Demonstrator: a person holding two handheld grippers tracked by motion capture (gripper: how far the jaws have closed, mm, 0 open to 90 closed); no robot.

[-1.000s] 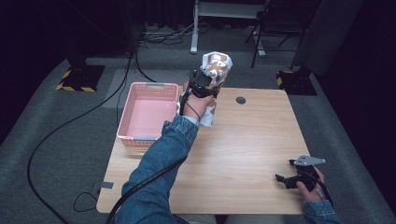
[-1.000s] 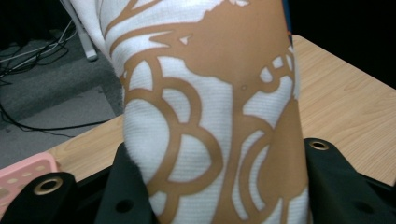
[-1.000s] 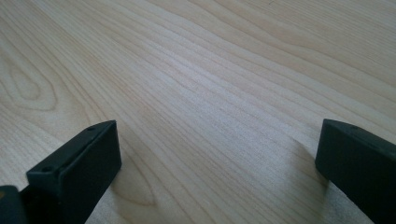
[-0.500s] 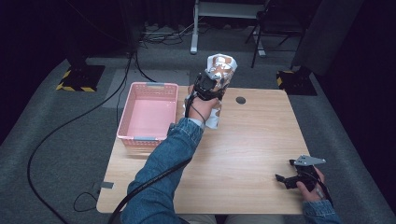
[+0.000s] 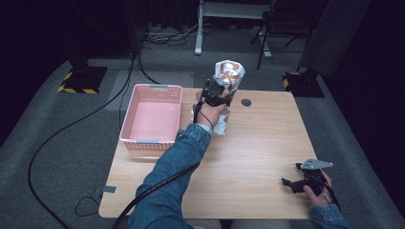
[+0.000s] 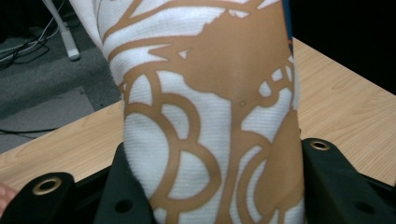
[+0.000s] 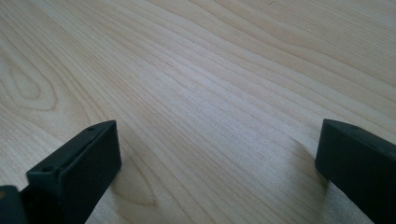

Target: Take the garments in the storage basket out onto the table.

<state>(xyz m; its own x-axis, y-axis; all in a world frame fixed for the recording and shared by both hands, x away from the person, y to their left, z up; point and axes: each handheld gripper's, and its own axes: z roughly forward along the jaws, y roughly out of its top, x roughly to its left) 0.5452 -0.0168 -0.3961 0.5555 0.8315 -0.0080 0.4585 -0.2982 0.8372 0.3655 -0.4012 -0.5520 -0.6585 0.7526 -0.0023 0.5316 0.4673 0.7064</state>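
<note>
While L gripper (image 5: 220, 85) clamps patterned cloth (image 5: 228, 72), raised higher vs 1s ago, R gripper (image 5: 293, 183) released.

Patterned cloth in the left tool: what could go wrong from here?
1. The white-and-tan cloth is pinched between the left tool jaws at one spot, most of it loose, so it may slip out.
2. Its lower end hangs near the wooden table and could drag or snag.
3. The pink basket sits to the side; a drop could catch its rim. The right tool, open, looks too far away to help.
</note>
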